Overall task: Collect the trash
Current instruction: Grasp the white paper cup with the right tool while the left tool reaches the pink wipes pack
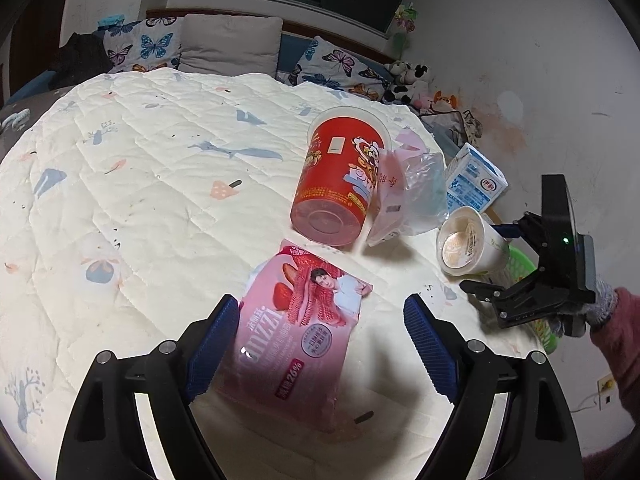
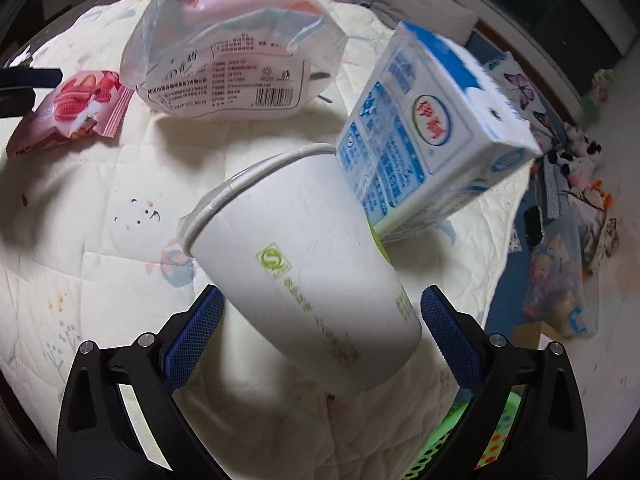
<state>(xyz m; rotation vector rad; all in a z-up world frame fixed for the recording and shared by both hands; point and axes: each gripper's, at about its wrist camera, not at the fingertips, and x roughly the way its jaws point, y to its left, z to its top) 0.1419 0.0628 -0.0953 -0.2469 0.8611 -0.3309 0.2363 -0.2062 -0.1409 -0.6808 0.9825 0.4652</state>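
Note:
A pink snack wrapper (image 1: 296, 332) lies flat on the quilted bed, between the blue pads of my left gripper (image 1: 320, 300). That gripper is open and hangs just above it. Beyond lie a red plastic cup (image 1: 336, 184) on its side, a clear plastic bag (image 1: 412, 192) and a blue-and-white milk carton (image 1: 476, 180). At the bed's right edge a white paper cup (image 2: 304, 272) lies tilted between the pads of my right gripper (image 2: 322, 290). Those jaws stand wide, with a thin gap on each side of the cup. The carton (image 2: 424, 128) leans by the cup's rim.
A green mesh basket (image 1: 520, 260) sits just past the bed's right edge, under the right gripper, and shows again as basket (image 2: 500, 440). Pillows and soft toys line the far side. A wall stands close on the right. A gloved hand (image 1: 600, 300) holds the right gripper.

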